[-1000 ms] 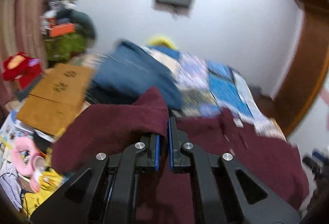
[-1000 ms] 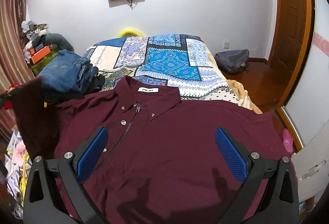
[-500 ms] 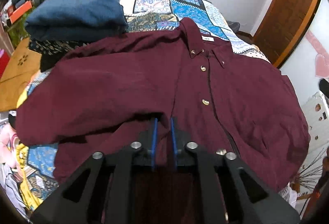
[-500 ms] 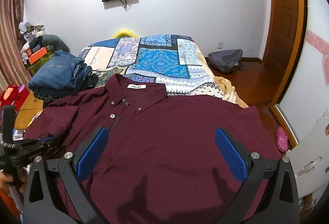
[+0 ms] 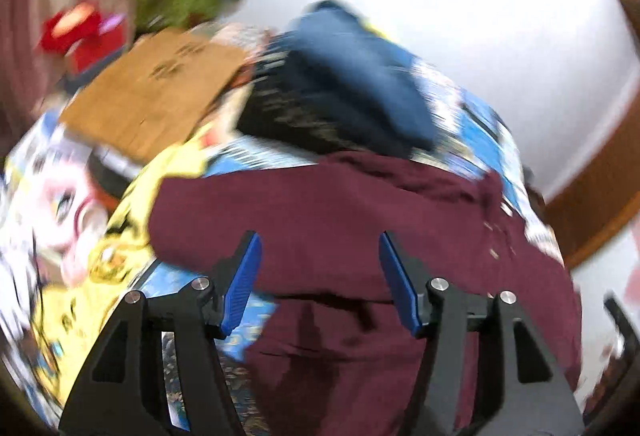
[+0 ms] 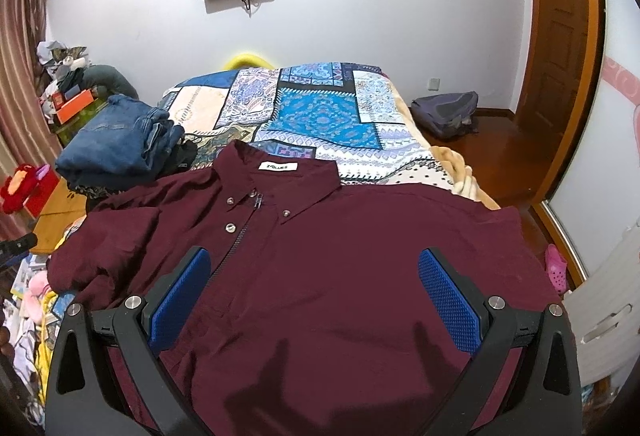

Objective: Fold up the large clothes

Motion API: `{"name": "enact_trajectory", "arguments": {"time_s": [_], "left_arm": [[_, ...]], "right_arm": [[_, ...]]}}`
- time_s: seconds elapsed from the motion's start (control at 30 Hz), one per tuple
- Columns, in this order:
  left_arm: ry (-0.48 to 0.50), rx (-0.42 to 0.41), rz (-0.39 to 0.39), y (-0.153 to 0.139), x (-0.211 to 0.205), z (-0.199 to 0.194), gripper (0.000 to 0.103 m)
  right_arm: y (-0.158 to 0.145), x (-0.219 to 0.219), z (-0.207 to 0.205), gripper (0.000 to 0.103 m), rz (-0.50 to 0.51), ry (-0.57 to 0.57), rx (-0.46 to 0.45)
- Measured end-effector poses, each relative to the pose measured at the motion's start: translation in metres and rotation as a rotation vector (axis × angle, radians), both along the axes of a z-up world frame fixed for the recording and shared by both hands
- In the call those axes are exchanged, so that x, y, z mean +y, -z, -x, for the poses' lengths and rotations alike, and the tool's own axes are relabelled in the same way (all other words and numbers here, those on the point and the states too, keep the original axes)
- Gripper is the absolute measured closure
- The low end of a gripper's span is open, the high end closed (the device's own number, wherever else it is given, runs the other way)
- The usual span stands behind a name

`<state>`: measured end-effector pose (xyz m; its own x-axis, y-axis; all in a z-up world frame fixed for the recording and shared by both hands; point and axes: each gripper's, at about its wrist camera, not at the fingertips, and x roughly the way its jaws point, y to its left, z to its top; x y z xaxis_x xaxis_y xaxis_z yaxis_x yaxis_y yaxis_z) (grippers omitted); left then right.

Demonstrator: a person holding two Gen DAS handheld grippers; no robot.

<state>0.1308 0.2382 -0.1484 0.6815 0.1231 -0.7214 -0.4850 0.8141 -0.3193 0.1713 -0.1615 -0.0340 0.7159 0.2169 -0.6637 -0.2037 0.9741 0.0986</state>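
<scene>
Maroon shirt lies flat on bed, unfolded; both ur grippers, left & right, gape wide, empty. Next: grab sleeve left of collar.

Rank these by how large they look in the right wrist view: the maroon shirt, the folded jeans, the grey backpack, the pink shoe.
1. maroon shirt
2. folded jeans
3. grey backpack, though it lies farther from the camera
4. pink shoe
</scene>
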Motion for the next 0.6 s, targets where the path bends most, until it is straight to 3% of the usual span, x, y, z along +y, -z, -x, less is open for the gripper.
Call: {"name": "enact_trajectory", "arguments": {"time_s": [0.07,0.1,0.2,0.3,0.5,0.57,0.6], "left_arm": [[-0.092,0.03,0.095,0.023,0.031,0.007,0.043],[-0.112,0.039,0.139,0.033,0.04,0.007,0.043],[-0.166,0.045,0.372,0.075,0.07,0.009,0.043],[-0.208,0.034,0.508,0.103,0.083,0.007,0.043],[-0.263,0.022,0.607,0.133,0.094,-0.008,0.043],[-0.277,0.022,0.591,0.138,0.096,-0.015,0.043],[-0.287,0.022,0.566,0.138,0.096,-0.016,0.05]], "right_arm": [[0.001,0.003,0.0,0.0,0.009,-0.001,0.001],[0.001,0.005,0.0,0.0,0.015,-0.002,0.003],[0.003,0.01,-0.001,0.0,0.034,-0.005,0.011],[0.004,0.014,-0.002,0.0,0.048,-0.004,0.018],[0.007,0.019,-0.002,0.0,0.061,-0.001,0.029],[0.007,0.02,-0.002,0.0,0.064,-0.003,0.032],[0.007,0.02,-0.002,0.0,0.068,-0.003,0.033]]}}
